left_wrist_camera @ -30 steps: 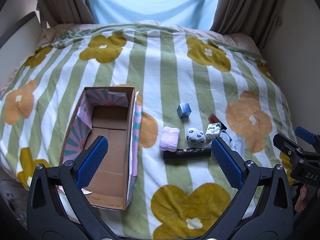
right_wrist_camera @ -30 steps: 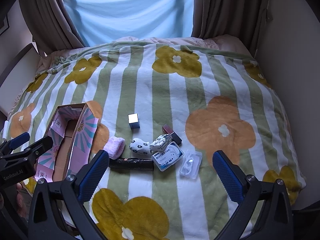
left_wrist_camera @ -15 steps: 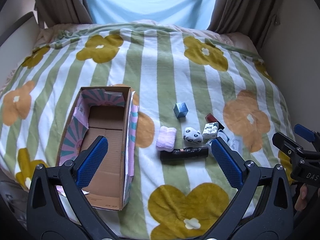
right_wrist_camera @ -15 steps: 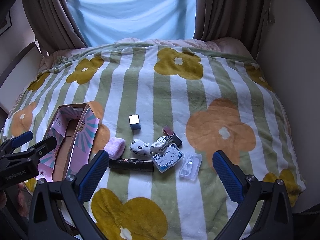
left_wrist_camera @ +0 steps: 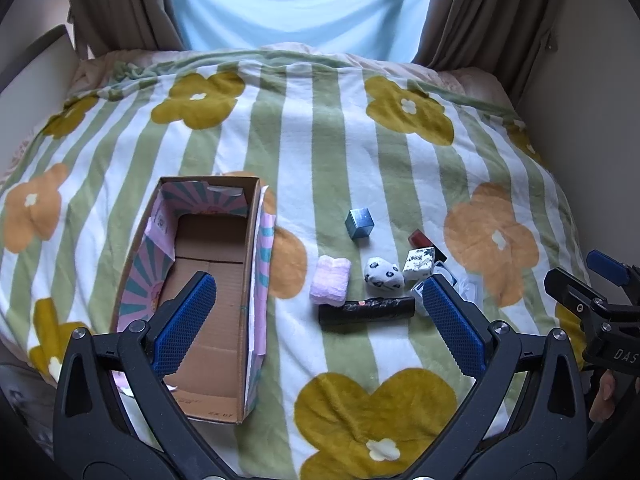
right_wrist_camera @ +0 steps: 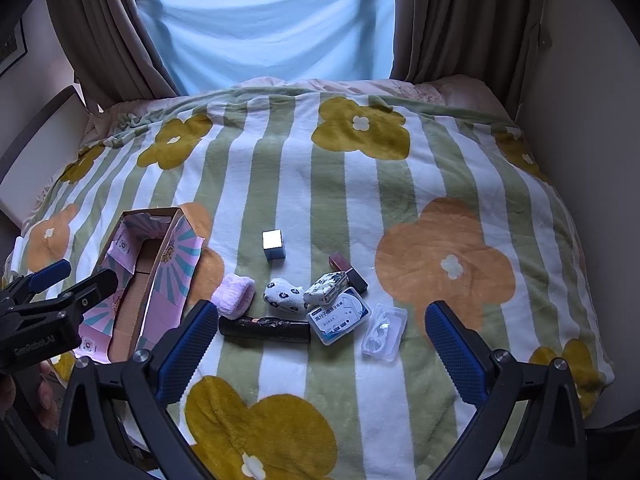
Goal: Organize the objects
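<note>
An open cardboard box [left_wrist_camera: 208, 276] [right_wrist_camera: 136, 280] with pink patterned walls lies empty on the bed at the left. Right of it lie small objects: a pink cloth roll [left_wrist_camera: 330, 280] [right_wrist_camera: 234, 295], a black tube [left_wrist_camera: 366, 309] [right_wrist_camera: 265, 328], a spotted white pouch [left_wrist_camera: 382, 275] [right_wrist_camera: 283, 295], a metallic cube [left_wrist_camera: 359, 222] [right_wrist_camera: 273, 244], a patterned small box [left_wrist_camera: 419, 264] [right_wrist_camera: 326, 287], a dark red lipstick [left_wrist_camera: 418, 237] [right_wrist_camera: 348, 270], a blue-white packet [right_wrist_camera: 338, 316] and a clear case [right_wrist_camera: 384, 332]. My left gripper [left_wrist_camera: 316, 312] and right gripper [right_wrist_camera: 320, 332] are open, empty, above the bed's near edge.
The bed carries a green-striped flower blanket [left_wrist_camera: 320, 132]. Curtains [right_wrist_camera: 460, 20] and a blue sheet [right_wrist_camera: 264, 28] hang behind it. A wall [right_wrist_camera: 580, 120] runs along the right side and a board [left_wrist_camera: 36, 64] stands along the left.
Both grippers drifted slightly; the objects sit a little lower and further left in the views. Nothing on the bed has been moved or grasped.
</note>
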Action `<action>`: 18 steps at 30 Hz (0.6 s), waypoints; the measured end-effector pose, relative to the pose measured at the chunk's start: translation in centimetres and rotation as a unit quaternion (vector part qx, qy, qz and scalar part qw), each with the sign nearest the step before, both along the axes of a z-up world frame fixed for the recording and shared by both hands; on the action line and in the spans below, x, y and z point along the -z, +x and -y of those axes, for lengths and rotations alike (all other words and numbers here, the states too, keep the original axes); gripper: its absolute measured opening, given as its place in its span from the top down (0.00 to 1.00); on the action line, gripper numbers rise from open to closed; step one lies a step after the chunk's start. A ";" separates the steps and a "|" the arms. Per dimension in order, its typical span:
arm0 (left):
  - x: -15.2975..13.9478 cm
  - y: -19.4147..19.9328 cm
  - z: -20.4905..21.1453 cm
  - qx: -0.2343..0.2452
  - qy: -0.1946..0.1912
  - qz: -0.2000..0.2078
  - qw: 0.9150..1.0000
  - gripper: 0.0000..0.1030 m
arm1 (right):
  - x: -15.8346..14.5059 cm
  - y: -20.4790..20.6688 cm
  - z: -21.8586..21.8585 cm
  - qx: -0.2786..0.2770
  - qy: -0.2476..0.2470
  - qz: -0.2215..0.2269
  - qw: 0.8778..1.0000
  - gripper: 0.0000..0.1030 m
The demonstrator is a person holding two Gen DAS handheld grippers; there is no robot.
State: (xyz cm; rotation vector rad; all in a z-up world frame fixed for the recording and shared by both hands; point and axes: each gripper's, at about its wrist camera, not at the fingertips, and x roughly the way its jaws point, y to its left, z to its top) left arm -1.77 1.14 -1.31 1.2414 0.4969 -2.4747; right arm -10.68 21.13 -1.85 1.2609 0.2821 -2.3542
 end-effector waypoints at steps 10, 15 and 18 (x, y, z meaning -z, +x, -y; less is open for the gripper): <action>0.5 -2.2 -0.3 -0.014 0.015 0.013 1.000 0.01 | -0.1 -2.4 -1.4 -0.021 -0.019 0.016 0.999 0.00; 1.7 -5.4 -0.8 -0.011 0.031 0.028 0.999 0.01 | 0.8 -5.7 -2.7 -0.012 -0.022 0.039 0.999 0.00; 2.8 -7.6 -1.2 -0.011 0.038 0.040 0.998 0.01 | 2.2 -8.1 -3.7 0.006 -0.026 0.073 0.997 0.00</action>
